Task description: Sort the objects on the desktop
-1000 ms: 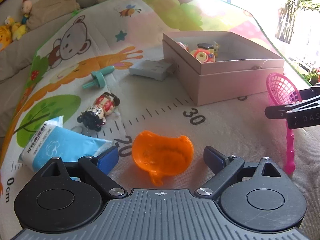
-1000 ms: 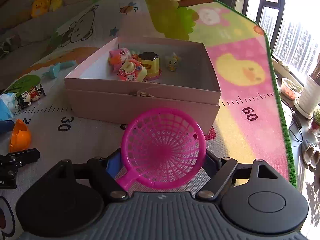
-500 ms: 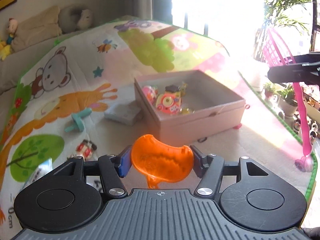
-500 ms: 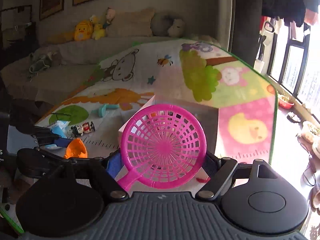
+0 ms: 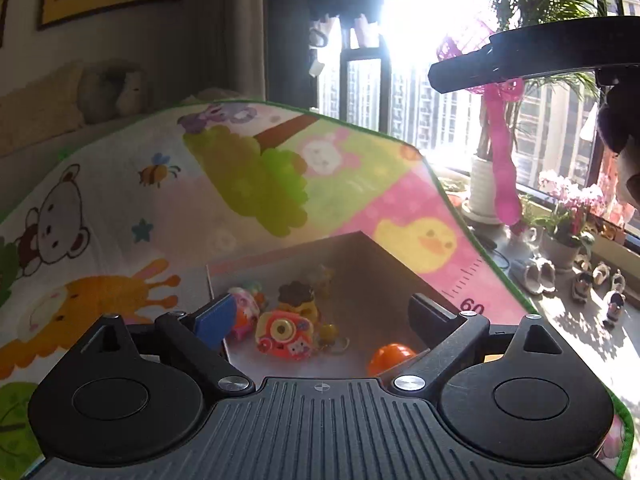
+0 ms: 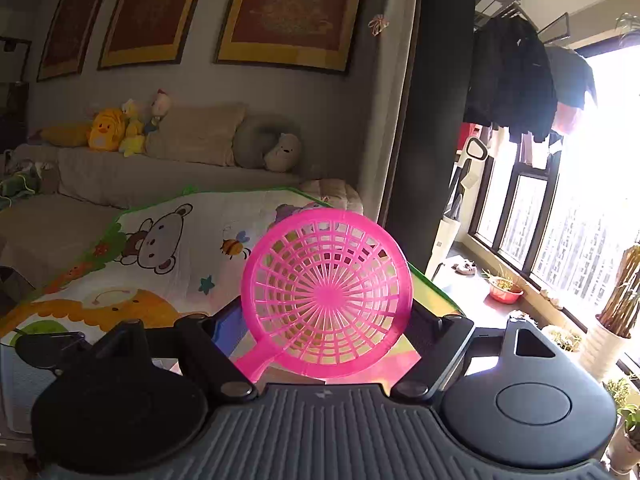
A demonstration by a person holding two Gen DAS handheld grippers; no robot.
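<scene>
Pink sieve (image 6: pixel 326 294) clamped across right gripper (image 6: pixel 326 332), handle down-left; box (image 5: pixel 404 264) lies below, left. Left gripper (image 5: pixel 320 320) opening, empty, over box; orange toy (image 5: pixel 390 356) inside.

Looks like a home living room: sofa (image 6: pixel 120 176) with plush toys (image 6: pixel 120 128), framed pictures (image 6: pixel 288 12), kids' play mat (image 5: pixel 280 184), balcony plants (image 5: pixel 568 208).

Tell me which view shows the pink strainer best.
The right wrist view: the strainer fills the middle, its whole mesh bowl facing the camera, clamped between the right gripper fingers. The left wrist view shows only its handle hanging below that gripper, with the bowl washed out by window glare.
</scene>
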